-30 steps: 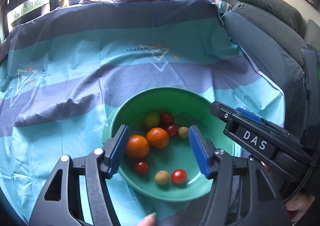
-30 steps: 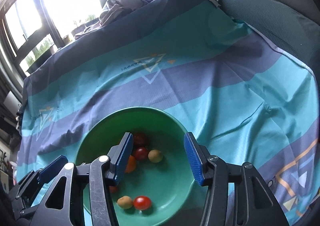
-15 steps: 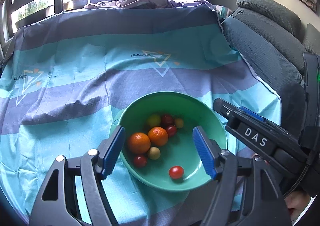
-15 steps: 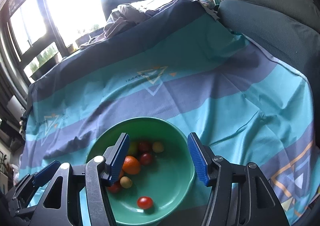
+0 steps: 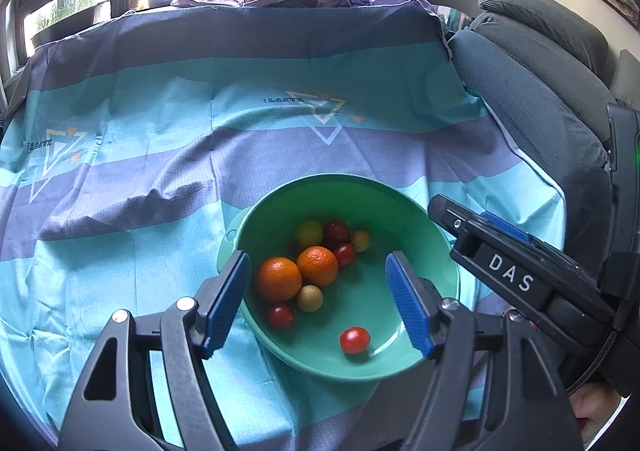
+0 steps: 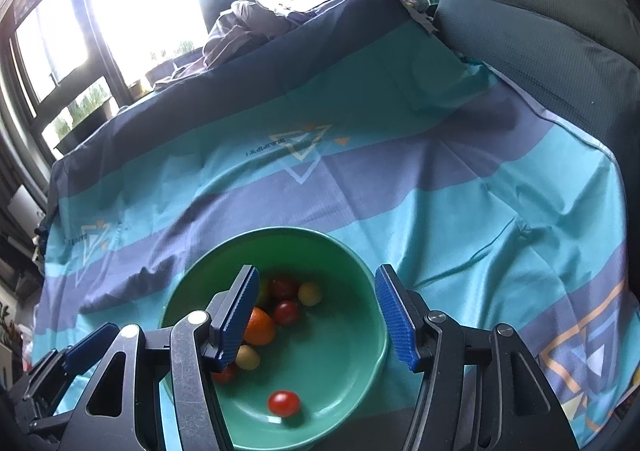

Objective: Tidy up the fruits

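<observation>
I hold both tongs, left and right, apart and empty over the bowl, lining up on the oranges.

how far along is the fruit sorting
Looks near the end or barely begun; the pictures alone cannot say which. Done: all the fruit in view sits in the green bowl, two oranges touching, one red tomato apart. In hand: nothing. The left gripper and right gripper hover open and empty over the bowl, jaws having just widened. Left: no loose fruit shows on the cloth.
</observation>
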Demonstrator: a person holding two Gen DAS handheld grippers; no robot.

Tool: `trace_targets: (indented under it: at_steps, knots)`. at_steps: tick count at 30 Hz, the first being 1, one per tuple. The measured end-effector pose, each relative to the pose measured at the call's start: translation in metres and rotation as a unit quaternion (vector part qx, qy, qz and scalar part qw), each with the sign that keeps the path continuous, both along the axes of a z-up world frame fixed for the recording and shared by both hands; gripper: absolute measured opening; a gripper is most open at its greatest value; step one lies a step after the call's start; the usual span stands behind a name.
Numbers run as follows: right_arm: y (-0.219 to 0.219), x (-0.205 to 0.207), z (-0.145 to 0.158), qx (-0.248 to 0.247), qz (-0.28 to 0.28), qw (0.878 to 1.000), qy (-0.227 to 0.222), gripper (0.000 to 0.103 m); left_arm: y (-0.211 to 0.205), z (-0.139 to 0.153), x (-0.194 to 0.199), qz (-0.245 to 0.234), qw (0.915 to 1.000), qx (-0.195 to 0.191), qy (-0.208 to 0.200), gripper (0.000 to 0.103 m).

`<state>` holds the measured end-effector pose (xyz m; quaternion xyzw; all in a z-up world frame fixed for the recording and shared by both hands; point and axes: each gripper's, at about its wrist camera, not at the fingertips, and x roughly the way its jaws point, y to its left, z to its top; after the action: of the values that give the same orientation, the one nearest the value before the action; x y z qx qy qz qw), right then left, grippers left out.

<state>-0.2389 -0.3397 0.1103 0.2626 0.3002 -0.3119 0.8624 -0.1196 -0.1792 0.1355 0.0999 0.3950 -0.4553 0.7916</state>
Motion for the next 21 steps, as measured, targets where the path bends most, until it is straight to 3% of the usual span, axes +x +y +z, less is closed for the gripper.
trace_targets:
  at_steps: [21]
  knots:
    - [-0.0007, 0.0001, -0.0003, -0.009, -0.009, 1.0, 0.012, 0.061, 0.0002, -0.0012, -0.0015, -0.004, 1.0, -0.005, 0.005, 0.071]
